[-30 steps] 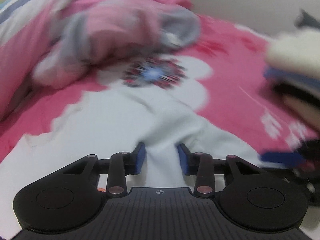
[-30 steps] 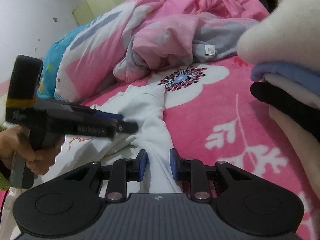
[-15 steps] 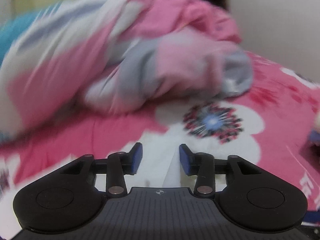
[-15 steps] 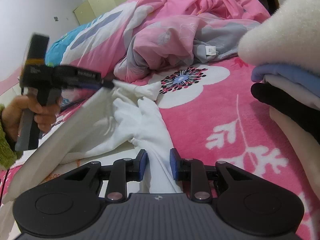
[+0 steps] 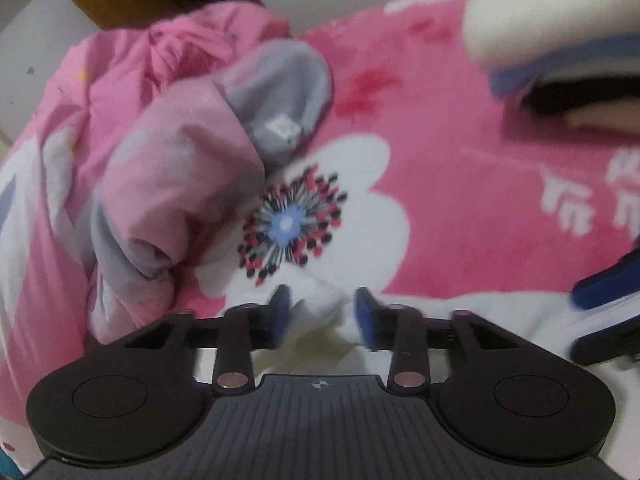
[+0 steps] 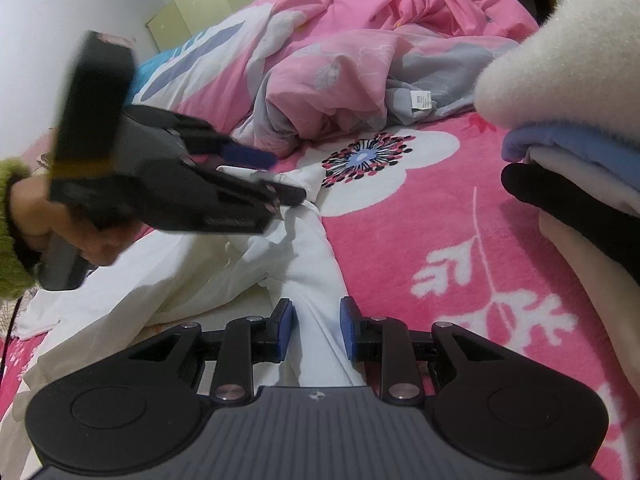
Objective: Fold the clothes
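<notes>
Scene: While both tools work over the bed point(image 6: 420, 240), a white garment point(image 6: 192, 280) lies spread on its pink flowered cover, running from the lower left toward the big white flower print point(image 6: 384, 160).

Garment, right wrist view: one long white strip of it runs straight up between the right tool's fingers and on toward the flower; the rest bunches to the left in loose folds.

Right tool point(image 6: 316, 328): the jaws stand narrow, their blue pads close on either side of the white strip; whether the pads press the cloth, I cannot tell.

Left tool point(image 5: 323, 316): the jaws have just been closing and stand narrow. A crumpled tip of the white garment point(image 5: 320, 308) sits between the blue pads, against the left pad, with a gap still showing at the right pad.

Left tool, seen from the right wrist point(image 6: 276, 184): it reaches in from the left, tilted downward, its tips at the far corner of the garment just beside the flower print. A hand point(image 6: 52, 220) with a green cuff holds its grip.

Relation: the two tools are on the same garment, the left at its far end, the right at its near end.

Surroundings: a rumpled pink and grey duvet point(image 6: 352, 64) lies beyond the garment; a stack of folded clothes point(image 6: 576, 128), cream, blue, white and black, sits at the right edge.
</notes>
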Demonstrator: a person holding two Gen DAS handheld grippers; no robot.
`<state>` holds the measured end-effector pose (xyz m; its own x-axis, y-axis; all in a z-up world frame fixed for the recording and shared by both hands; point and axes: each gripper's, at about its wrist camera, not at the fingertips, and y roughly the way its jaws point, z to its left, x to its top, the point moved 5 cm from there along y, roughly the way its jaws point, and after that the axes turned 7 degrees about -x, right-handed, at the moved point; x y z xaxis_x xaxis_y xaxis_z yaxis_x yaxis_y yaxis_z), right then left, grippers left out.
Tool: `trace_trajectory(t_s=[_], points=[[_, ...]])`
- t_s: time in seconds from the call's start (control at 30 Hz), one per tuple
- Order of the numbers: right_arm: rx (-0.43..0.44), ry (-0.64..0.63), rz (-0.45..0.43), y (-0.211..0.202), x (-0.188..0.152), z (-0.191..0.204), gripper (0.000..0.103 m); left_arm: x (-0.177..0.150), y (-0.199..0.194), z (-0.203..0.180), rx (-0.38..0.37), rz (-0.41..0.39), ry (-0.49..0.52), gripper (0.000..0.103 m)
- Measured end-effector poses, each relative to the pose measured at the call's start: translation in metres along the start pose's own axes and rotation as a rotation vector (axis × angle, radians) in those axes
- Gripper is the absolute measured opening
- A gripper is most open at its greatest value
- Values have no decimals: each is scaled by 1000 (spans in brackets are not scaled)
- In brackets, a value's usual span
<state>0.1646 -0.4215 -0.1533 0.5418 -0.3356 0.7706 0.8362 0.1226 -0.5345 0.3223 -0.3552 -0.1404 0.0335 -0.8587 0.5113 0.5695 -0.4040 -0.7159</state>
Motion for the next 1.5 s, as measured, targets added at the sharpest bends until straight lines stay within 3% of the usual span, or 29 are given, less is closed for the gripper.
trace_trajectory(t_s=[0.07,0.13,0.27,0.37,0.47,0.57,0.87,0.93,1.0,1.13,1.3,1.37,1.5], points=[[2,2,0,0,0,0,28,-2,5,11,-17,-3,-51,16],[4,5,0,0,0,-1,28,-1,5,25,-43,-25,-138,10],[7,9,0,0,0,-1,28,-10,3,78,-182,-90,-539,7],[9,11,-1,0,0,-1,28,-37,13,119,-270,-116,-856,6],[11,14,0,1,0,-2,28,-74,25,146,-311,-122,-1111,6],[16,19,1,1,0,-3,28,-97,30,152,-296,-92,-1181,6],[32,36,11,-7,8,-2,30,-84,6,146,-236,-120,-1022,6],[53,-36,18,-22,21,14,31,-80,0,145,-234,-131,-992,7],[68,-70,21,-34,39,30,42,-75,-7,145,-217,-140,-960,13],[67,-136,-25,-40,83,50,44,-59,-28,144,-170,-184,-860,21],[-42,-218,-25,37,99,19,44,-17,-39,115,-173,-216,-611,25],[-31,-235,-15,66,88,7,43,-5,-30,99,-175,-196,-518,25],[29,-228,18,80,71,-2,42,1,2,84,-197,-132,-421,25]])
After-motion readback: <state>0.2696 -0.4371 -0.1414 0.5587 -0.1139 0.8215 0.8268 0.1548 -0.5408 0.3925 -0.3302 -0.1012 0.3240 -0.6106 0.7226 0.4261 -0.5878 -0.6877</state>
